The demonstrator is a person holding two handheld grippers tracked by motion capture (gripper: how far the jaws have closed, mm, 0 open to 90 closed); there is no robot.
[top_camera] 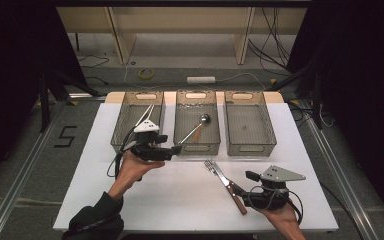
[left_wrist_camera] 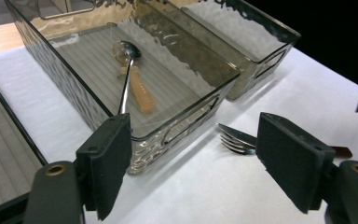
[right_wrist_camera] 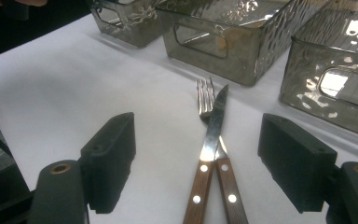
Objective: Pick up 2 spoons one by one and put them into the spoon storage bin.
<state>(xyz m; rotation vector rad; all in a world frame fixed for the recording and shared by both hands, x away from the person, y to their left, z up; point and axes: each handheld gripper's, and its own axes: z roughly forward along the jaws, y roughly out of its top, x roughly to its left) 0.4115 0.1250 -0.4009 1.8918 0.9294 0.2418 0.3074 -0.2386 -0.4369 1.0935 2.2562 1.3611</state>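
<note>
A spoon (top_camera: 196, 127) with a wooden grip lies in the middle clear bin (top_camera: 216, 125), bowl toward the far end. My left gripper (top_camera: 175, 150) hovers at that bin's near left corner, open with nothing between its pads. In the left gripper view the spoon (left_wrist_camera: 129, 74) rests inside the bin (left_wrist_camera: 182, 126), just beyond the open left gripper (left_wrist_camera: 200, 158). A knife (right_wrist_camera: 213, 135) and fork (right_wrist_camera: 205, 95) with wooden handles lie crossed on the white table. My right gripper (right_wrist_camera: 203, 154) stands open around their handles without touching them. In the high view the knife (top_camera: 227, 182) lies just left of the right gripper (top_camera: 245, 186).
Three clear ribbed bins stand in a row at the table's back: left bin (top_camera: 122, 120), middle one, right bin (top_camera: 250, 149). White tabletop (top_camera: 180, 195) spreads in front of them. Shelving, cables and tape lie on the floor beyond.
</note>
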